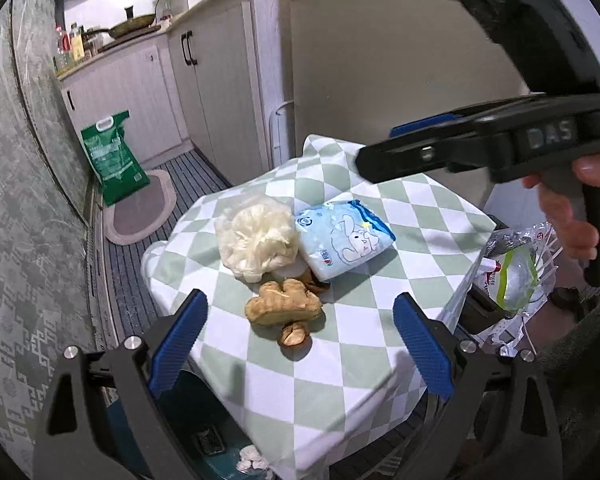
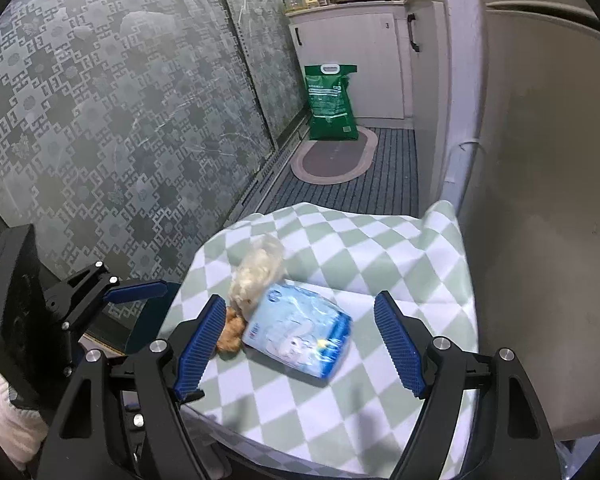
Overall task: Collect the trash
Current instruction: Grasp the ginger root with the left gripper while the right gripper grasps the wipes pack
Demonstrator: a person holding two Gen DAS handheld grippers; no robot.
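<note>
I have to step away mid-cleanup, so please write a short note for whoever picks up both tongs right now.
Left tongs: open, empty, over the ginger root.
Right tongs: open, empty, either side of the blue tissue pack.
On the checkered cloth: the ginger, tissue pack and a crumpled white plastic bag, bunched together.
Done: nothing picked up from the cloth yet.
Left: grab all three; a trash bag seems to hang off the table's right edge.

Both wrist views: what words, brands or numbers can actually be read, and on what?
"DAS": on the black body of the right gripper, seen from the left wrist.
"3": on the white cabinet door.
Green bag: print too small.
Blue tissue pack: logo text blurred.
</note>
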